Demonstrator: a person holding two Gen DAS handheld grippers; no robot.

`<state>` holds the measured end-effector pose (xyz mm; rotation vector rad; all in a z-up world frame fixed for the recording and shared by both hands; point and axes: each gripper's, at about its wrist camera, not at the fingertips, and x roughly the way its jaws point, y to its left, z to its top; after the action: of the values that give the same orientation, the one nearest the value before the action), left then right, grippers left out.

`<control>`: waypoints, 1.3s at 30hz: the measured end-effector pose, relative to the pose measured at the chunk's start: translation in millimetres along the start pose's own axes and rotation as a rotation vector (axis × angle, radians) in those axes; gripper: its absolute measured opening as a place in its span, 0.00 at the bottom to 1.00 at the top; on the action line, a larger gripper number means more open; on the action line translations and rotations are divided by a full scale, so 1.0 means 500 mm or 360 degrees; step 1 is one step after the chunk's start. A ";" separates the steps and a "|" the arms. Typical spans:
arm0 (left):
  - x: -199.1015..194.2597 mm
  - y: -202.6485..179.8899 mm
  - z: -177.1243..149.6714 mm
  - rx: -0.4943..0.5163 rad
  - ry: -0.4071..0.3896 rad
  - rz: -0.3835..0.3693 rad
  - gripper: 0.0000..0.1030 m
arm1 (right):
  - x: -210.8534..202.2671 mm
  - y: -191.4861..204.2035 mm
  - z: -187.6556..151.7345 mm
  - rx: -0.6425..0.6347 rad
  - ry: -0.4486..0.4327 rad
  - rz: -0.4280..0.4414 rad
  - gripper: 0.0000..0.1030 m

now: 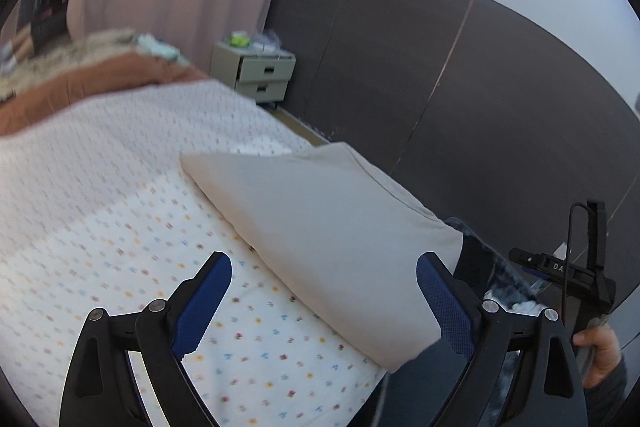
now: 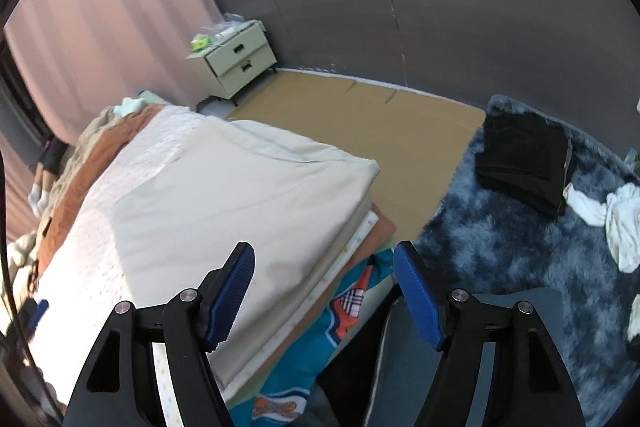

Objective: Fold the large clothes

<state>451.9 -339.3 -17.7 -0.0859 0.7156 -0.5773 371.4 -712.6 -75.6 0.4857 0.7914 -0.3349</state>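
Both grippers, left (image 1: 324, 299) and right (image 2: 324, 291), stood fingers apart, empty, above the folded cloth (image 2: 224, 195); best lift straight clear.

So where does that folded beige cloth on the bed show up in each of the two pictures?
Left wrist view: the folded beige cloth lies centre-right on the dotted white bedsheet, beyond the open fingers.
Right wrist view: the folded beige cloth fills centre-left, at the bed's corner.
Shared landmark: the small cream two-drawer nightstand by the dark wall.
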 end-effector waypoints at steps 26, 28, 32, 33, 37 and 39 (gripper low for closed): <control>-0.464 -0.037 -0.114 0.0267 -0.0240 0.0189 1.00 | -0.398 0.172 -0.228 -0.0328 -0.0278 0.0159 0.98; -0.498 -0.040 -0.133 0.0262 -0.0256 0.0214 1.00 | -0.427 0.179 -0.247 -0.0347 -0.0299 0.0180 0.99; -0.556 -0.045 -0.171 0.0251 -0.0299 0.0264 1.00 | -0.467 0.190 -0.284 -0.0388 -0.0307 0.0217 0.99; -0.569 -0.046 -0.181 0.0249 -0.0308 0.0275 1.00 | -0.474 0.191 -0.291 -0.0399 -0.0310 0.0226 0.99; -0.621 -0.055 -0.222 0.0253 -0.0337 0.0320 1.00 | -0.511 0.190 -0.334 -0.0446 -0.0328 0.0257 0.99; -0.642 -0.057 -0.240 0.0248 -0.0348 0.0341 1.00 | -0.523 0.188 -0.350 -0.0465 -0.0332 0.0289 0.99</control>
<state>166.9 -179.7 90.2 0.0713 0.4585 -0.4090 138.6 -512.7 40.6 0.2402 0.5760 -0.0959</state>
